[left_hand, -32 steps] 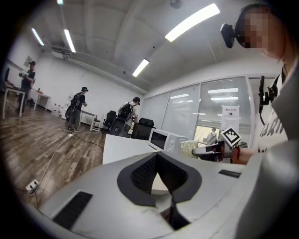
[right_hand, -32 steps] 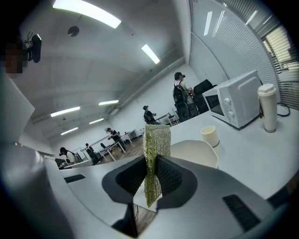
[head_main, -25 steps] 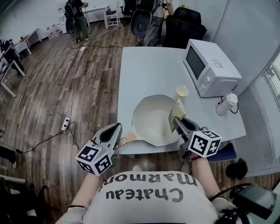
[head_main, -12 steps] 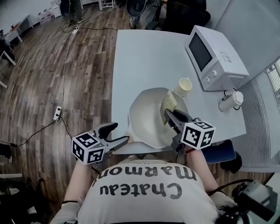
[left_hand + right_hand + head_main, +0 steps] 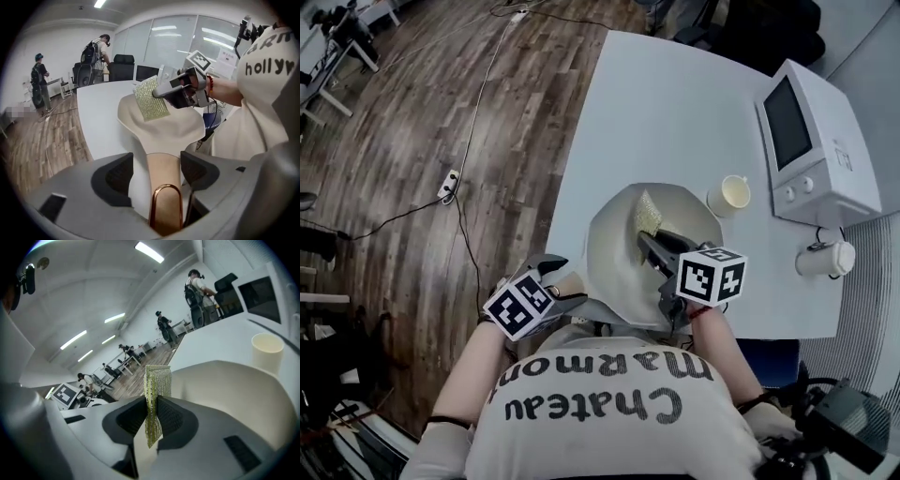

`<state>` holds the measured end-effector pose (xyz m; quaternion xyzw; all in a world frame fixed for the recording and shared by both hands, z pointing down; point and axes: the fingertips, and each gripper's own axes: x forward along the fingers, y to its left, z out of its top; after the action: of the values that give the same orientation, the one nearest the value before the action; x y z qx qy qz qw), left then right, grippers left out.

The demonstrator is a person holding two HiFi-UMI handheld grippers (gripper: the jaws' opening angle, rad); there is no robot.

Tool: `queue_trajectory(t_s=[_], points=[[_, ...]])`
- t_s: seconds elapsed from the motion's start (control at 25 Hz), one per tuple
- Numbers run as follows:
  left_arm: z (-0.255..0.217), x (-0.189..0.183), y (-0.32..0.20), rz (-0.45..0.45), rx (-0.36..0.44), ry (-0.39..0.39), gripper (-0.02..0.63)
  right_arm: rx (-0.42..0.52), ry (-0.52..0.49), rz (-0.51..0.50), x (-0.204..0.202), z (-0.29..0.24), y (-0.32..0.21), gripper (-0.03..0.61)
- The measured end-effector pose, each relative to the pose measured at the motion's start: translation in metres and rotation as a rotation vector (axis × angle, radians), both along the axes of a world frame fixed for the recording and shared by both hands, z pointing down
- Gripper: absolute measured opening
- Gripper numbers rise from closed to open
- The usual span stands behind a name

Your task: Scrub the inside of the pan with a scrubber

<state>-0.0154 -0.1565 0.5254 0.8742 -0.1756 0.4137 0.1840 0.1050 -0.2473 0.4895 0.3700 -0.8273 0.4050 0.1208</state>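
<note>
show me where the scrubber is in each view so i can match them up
Head view: centre of the picture, the scrubber sticks out ahead of the right gripper, over the pan.
Left gripper view: upper centre, a flat mesh square above the pan.
Right gripper view: dead centre, seen edge-on, pinched between the jaws.
Shared landmark: the cream pan shows in all three views.

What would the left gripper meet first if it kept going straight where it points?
The pan handle: it lies, seemingly untouched, between the jaws of the left gripper, which have just been opening. Further on comes the pan itself.
</note>
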Motion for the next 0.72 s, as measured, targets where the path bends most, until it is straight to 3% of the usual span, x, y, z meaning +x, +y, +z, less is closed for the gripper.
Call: queue_trajectory(t_s=[0.16, 0.28, 0.36, 0.52, 0.72], points=[[0.009, 0.012, 0.002, 0.045, -0.087, 0.025, 0.334, -0.045, -0.013, -0.241, -0.041, 0.027, 0.011, 0.064], [0.011, 0.011, 0.007, 0.068, -0.151, 0.043, 0.344, -0.034, -0.02, -0.346, -0.069, 0.038, 0.015, 0.066], [0.014, 0.009, 0.012, 0.101, -0.177, 0.018, 0.345, -0.042, -0.062, -0.372, -0.083, 0.039, 0.014, 0.069], [0.032, 0.006, 0.027, 0.235, -0.197, -0.138, 0.339, -0.063, -0.119, -0.393, -0.099, 0.044, 0.012, 0.086], [0.036, 0.013, 0.031, 0.272, -0.209, -0.161, 0.299, -0.086, -0.216, -0.335, -0.11, 0.049, 0.006, 0.089]])
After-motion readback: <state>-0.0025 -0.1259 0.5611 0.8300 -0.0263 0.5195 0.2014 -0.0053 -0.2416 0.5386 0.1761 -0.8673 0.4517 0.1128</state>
